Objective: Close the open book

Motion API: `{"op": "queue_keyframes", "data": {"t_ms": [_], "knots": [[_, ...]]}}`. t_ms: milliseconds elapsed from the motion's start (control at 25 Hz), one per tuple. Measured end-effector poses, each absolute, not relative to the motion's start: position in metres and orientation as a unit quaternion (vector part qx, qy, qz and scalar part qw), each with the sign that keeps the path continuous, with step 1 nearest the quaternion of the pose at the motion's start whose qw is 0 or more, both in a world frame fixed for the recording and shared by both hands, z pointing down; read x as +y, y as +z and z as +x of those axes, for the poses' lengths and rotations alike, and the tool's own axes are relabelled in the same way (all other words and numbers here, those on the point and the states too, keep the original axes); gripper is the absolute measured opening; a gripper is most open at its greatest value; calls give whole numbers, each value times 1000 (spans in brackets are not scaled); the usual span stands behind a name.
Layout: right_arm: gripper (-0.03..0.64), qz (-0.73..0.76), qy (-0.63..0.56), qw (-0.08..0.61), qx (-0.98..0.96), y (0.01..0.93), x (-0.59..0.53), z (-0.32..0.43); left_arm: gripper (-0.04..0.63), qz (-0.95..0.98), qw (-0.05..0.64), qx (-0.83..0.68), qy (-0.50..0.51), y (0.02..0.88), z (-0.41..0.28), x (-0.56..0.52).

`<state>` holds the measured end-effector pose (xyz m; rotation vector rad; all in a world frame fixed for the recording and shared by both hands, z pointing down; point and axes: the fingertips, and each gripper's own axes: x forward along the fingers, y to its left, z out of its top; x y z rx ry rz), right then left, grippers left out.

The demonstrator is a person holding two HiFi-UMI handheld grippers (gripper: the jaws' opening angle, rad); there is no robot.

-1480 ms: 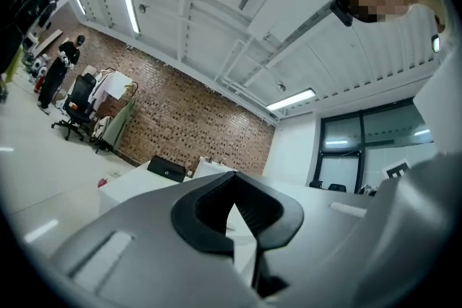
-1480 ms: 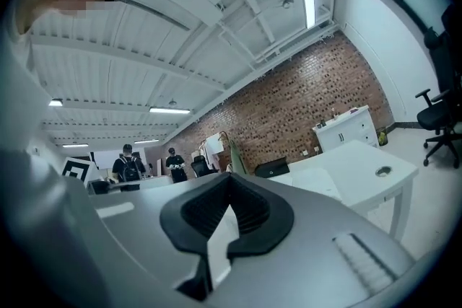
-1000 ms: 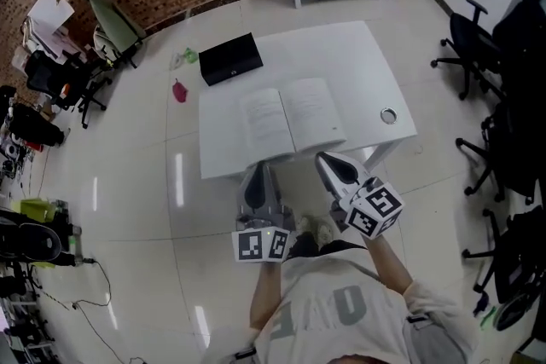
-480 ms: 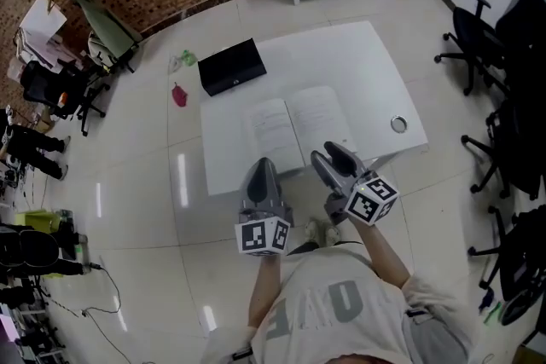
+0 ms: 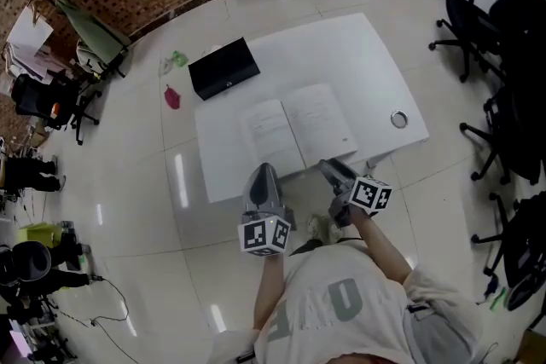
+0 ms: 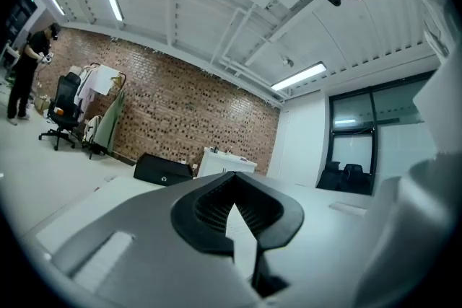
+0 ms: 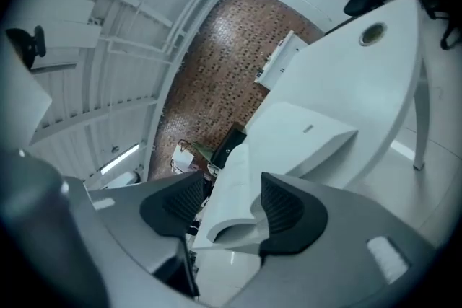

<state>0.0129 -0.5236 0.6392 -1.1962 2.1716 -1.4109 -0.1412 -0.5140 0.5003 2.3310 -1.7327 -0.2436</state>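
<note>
A black case point(image 5: 223, 69) lies at the far left corner of a white counter point(image 5: 358, 47). The open book point(image 5: 297, 125) lies flat at the counter's middle, near its front edge, pages up. A small round metal object point(image 5: 398, 119) sits towards the right edge. In front of the counter, the left gripper point(image 5: 264, 175) points at the book's left page with its jaws together and empty. The right gripper point(image 5: 334, 170) is just below the right page; its jaws have just been opening and now stand apart, clamping nothing.
</note>
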Motion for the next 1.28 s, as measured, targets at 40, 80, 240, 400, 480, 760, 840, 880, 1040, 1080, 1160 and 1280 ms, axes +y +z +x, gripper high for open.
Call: {"op": "queue_keyframes", "data": {"t_ms": [40,80,240,400,480,760,840,880,1040,1080,1160,1280], "knots": [[239,-419,-501,146,743,645,-524,16,17,794,120,-590,-83,503,-142,-515],[242,-424,-511,146,733,651,-525,19,17,793,126,-590,-83,505,-142,-516],[250,-440,-544,140,700,677,-527,30,17,791,137,-590,-81,511,-144,-519],[251,-440,-588,181,654,695,-537,34,17,792,142,-589,-76,516,-143,-524],[236,-445,-596,198,638,697,-543,35,17,791,146,-589,-71,518,-143,-526],[153,-483,-602,233,592,704,-556,52,17,787,149,-595,-67,520,-138,-528],[147,-483,-601,236,591,704,-555,53,17,785,149,-598,-66,521,-140,-526],[141,-484,-601,239,590,704,-555,52,17,783,149,-600,-66,520,-143,-526],[106,-487,-582,244,604,688,-556,49,17,774,152,-611,-69,521,-152,-524],[98,-487,-568,237,620,681,-556,47,17,772,153,-614,-70,521,-155,-524],[86,-488,-532,212,659,666,-554,39,17,766,159,-619,-72,525,-158,-522],[80,-497,-476,167,706,653,-551,27,17,760,169,-623,-74,531,-160,-518]]}}
